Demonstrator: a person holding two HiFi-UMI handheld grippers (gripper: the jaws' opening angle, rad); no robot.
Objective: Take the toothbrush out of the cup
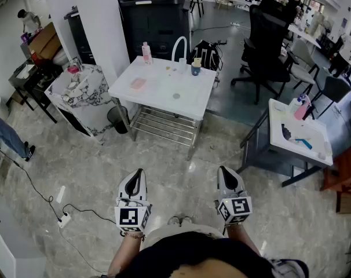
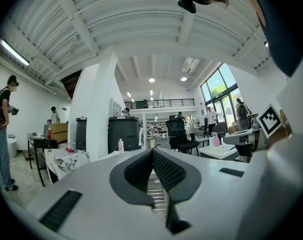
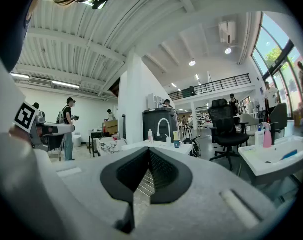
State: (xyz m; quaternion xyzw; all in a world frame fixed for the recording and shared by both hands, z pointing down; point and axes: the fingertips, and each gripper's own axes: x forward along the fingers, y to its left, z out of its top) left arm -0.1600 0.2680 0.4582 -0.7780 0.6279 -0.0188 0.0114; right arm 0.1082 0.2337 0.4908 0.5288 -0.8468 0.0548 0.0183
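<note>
A blue cup [image 1: 196, 69] stands near the far edge of a white table [image 1: 164, 94], several steps ahead of me. A pale toothbrush [image 1: 197, 61] sticks up out of it. The right gripper view shows the same cup [image 3: 177, 144] far off, beside a white arched faucet [image 3: 164, 129]. My left gripper [image 1: 139, 172] and right gripper [image 1: 223, 169] are held level close to my body, well short of the table. Both are shut with nothing between the pads, as the left gripper [image 2: 152, 149] and the right gripper [image 3: 149, 150] show in their own views.
On the table are a pink bottle [image 1: 146, 52], a flat pink item [image 1: 138, 84] and a small glass [image 1: 182, 67]. A black office chair [image 1: 268, 39] and a second white table [image 1: 297, 133] stand to the right. A marble counter [image 1: 83, 88] and a power strip [image 1: 64, 219] are at the left.
</note>
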